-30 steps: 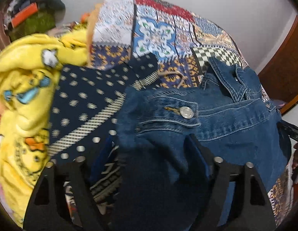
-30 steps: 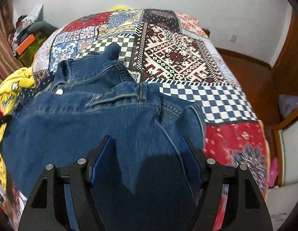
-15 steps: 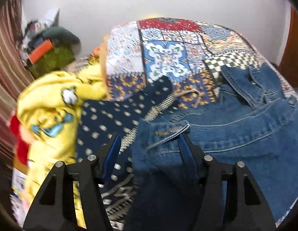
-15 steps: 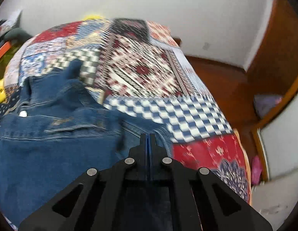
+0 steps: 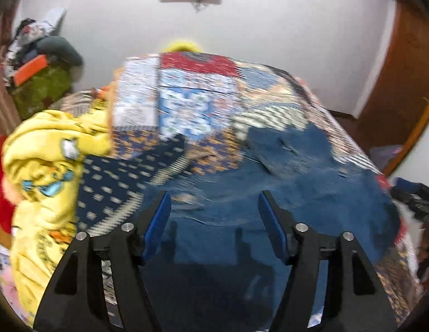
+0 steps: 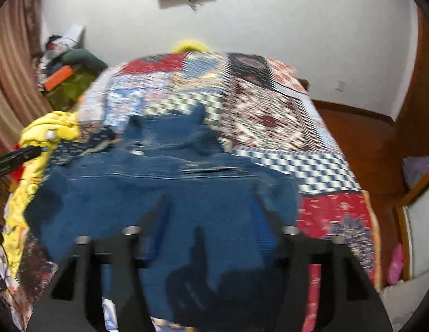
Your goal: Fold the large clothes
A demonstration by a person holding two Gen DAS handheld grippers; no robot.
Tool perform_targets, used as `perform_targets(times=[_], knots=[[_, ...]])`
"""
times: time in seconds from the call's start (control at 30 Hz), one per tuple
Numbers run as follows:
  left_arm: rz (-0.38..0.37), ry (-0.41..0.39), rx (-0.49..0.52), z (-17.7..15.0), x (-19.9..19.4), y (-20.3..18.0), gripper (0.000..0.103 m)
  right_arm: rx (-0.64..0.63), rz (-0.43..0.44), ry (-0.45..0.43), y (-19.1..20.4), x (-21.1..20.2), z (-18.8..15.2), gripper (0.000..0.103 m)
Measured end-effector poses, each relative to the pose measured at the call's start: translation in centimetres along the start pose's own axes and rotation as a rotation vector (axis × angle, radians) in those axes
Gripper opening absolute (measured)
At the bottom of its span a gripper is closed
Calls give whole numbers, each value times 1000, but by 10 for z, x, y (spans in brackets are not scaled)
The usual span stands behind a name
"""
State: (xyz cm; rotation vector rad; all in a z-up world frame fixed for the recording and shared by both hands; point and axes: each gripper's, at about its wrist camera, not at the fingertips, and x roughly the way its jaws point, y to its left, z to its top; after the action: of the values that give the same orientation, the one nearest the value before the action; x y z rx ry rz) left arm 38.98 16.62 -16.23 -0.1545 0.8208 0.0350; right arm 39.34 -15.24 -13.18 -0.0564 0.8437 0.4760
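**A:** How do the claws stand?

**B:** Both spread wide, gripping nothing. The left claw [image 5: 211,202] hangs above the denim garment [image 5: 269,207], its blue pads [image 5: 271,224] clear of the cloth. The right claw [image 6: 211,207] is blurred, fingers apart over the same denim.

**A:** And the garment?

**B:** Laid on the patchwork-covered bed [image 6: 269,116], just ahead of and beneath both claws, collar end toward the white wall [image 6: 269,22]. A yellow blanket [image 5: 45,160] and a navy dotted cloth [image 5: 117,171] lie at its left.
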Motion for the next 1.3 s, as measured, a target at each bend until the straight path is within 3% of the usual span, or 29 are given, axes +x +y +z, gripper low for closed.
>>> perform_targets(times=[0.1,0.23,0.33,0.43,0.53,0.63,0.8,0.87,1.03,1.13,1.2,1.3], knots=[[-70,46,25,-16,6,-26,67,-36,66,36,31,13,-9,69],[-123,121,33,-42,25,-48,67,-114,117,117,58,34,-24,69],[-114,170,48,-63,38,-58,67,-205,35,157,65,44,-38,69],[-46,137,104,-76,35,-63,73,-272,-60,184,55,45,-49,70],[-34,126,122,-85,29,-57,79,-239,-78,159,38,29,-53,84],[-27,118,110,-93,17,-46,80,-174,-114,157,14,17,-57,85],[32,112,31,-102,-1,-19,86,-55,-115,174,-22,4,-68,85],[55,113,-13,-107,-6,-2,86,-31,-95,170,-26,-3,-71,85],[97,155,-138,-118,-12,40,86,-32,-157,179,-22,-11,-78,85],[151,164,-223,-126,-16,65,86,-28,-152,176,-20,-18,-81,85],[137,175,-303,-134,-19,81,86,-37,-150,166,-17,-22,-80,85],[38,178,-442,-146,-23,98,86,-57,-149,143,-11,-29,-78,85]])
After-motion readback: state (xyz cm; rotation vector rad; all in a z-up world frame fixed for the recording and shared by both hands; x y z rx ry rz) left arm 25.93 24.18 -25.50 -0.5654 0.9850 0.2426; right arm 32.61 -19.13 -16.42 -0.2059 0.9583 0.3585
